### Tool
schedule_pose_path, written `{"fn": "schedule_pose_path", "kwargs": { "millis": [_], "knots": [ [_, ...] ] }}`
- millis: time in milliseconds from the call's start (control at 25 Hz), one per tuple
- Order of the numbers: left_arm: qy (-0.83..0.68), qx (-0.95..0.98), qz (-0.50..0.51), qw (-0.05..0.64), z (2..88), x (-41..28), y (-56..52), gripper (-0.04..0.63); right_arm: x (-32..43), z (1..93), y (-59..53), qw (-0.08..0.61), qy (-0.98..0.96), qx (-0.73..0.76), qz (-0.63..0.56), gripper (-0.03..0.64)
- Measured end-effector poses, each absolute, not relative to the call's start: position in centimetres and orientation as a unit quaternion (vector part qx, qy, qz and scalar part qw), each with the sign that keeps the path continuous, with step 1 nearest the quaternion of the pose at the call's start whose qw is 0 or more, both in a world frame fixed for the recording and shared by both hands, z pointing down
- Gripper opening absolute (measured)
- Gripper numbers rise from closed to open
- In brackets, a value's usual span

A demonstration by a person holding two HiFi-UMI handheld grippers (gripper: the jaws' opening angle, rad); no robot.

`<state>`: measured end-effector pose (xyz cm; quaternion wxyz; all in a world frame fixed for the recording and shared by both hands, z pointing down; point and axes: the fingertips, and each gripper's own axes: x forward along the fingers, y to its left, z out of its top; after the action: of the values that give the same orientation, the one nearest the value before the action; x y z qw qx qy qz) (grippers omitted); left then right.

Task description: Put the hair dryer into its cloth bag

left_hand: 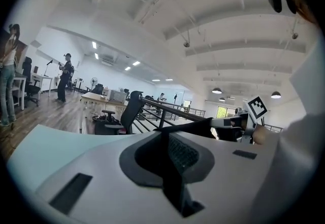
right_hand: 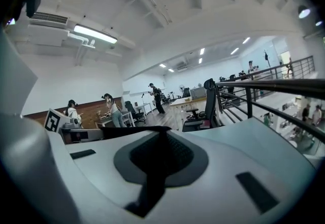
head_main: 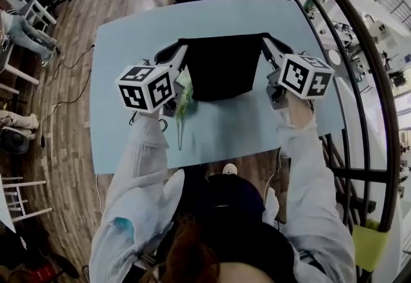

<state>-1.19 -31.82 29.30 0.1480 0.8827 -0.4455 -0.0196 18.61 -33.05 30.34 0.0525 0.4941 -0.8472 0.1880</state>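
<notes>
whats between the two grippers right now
The black cloth bag, stretched from the left gripper to the right gripper, each pinching a top corner. The head view shows it best.

You hold both arms stretched forward, side by side. Your left gripper [head_main: 182, 52] and right gripper [head_main: 266, 44] point nearly level, each with jaws pinched on a top corner of the cloth bag [head_main: 221, 70].

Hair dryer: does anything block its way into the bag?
Nothing visible lies between the hair dryer and the cloth bag beside it; left gripper and right gripper both grip the bag's edge.
</notes>
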Motion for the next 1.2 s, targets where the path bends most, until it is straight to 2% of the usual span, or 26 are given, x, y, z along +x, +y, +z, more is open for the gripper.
{"fn": "schedule_pose_path", "kwargs": {
  "millis": [200, 400, 840, 1200],
  "knots": [
    [-0.447, 0.886, -0.007, 0.124, 28.0, 0.9, -35.8, 0.035, 20.8, 29.0, -36.7, 0.070, -0.831, 0.528, 0.157, 0.018],
    [-0.443, 0.886, 0.023, 0.132, 31.0, 2.7, -36.1, 0.035, 22.8, 32.5, -36.4, 0.103, -0.817, 0.543, 0.166, 0.018],
    [-0.390, 0.904, 0.094, 0.150, 38.1, 6.6, -25.2, 0.035, 26.4, 39.8, -26.9, 0.148, -0.810, 0.525, 0.215, 0.020],
    [-0.414, 0.874, 0.149, 0.207, 46.5, 7.3, -18.0, 0.035, 27.2, 47.3, -20.3, 0.206, -0.803, 0.509, 0.233, 0.020]
  ]
}}
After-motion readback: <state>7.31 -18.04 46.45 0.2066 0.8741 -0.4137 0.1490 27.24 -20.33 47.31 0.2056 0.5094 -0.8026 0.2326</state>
